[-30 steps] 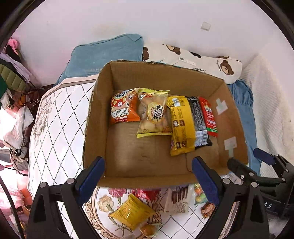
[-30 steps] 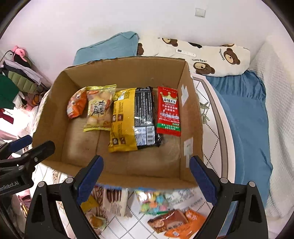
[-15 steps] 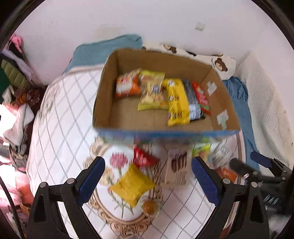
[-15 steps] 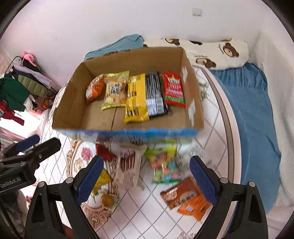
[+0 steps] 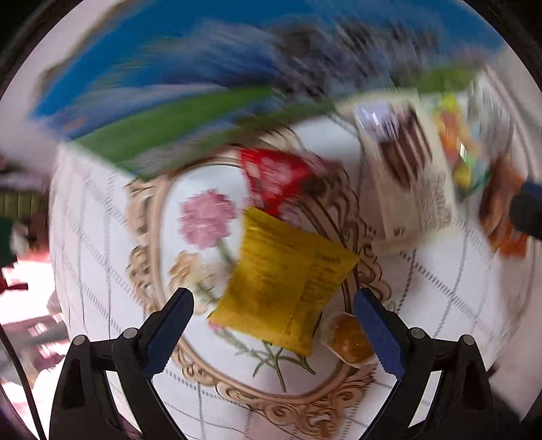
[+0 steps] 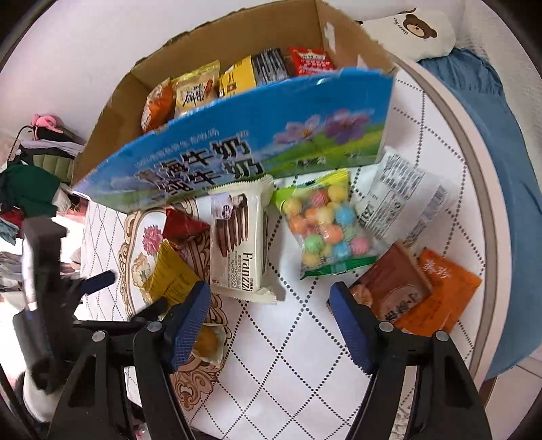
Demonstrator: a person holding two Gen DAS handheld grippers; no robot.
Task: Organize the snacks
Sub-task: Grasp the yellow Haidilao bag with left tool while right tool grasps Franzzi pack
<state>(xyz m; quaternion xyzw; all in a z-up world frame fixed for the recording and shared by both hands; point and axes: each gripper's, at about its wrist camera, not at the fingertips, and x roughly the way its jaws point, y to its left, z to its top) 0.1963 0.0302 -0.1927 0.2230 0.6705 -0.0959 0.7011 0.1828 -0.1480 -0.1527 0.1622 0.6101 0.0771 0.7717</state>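
A cardboard box (image 6: pixel 237 149) with a blue printed front holds several snack packets in a row. In front of it on the round table lie a yellow packet (image 5: pixel 281 281) (image 6: pixel 169 276), a red packet (image 5: pixel 274 172) (image 6: pixel 181 225), a white Franzzi cookie pack (image 6: pixel 237 237) (image 5: pixel 410 169), a bag of coloured candy balls (image 6: pixel 321 223), a white packet (image 6: pixel 399 199), brown and orange packets (image 6: pixel 416 287) and a small round pastry (image 5: pixel 349 338). My left gripper (image 5: pixel 274 325) is open, low over the yellow packet; the view is blurred. My right gripper (image 6: pixel 271 314) is open and empty near the cookie pack.
The table (image 6: pixel 305 355) has a white cloth with a diamond grid and a flower medallion. A blue blanket (image 6: pixel 501 169) and a bear-print pillow (image 6: pixel 410 32) lie to the right. Clothes (image 6: pixel 30 182) pile at the left.
Both grippers have drawn back from over the box and dropped toward the loose snacks on the table. The left one has come close over the yellow packet. Both stay open.
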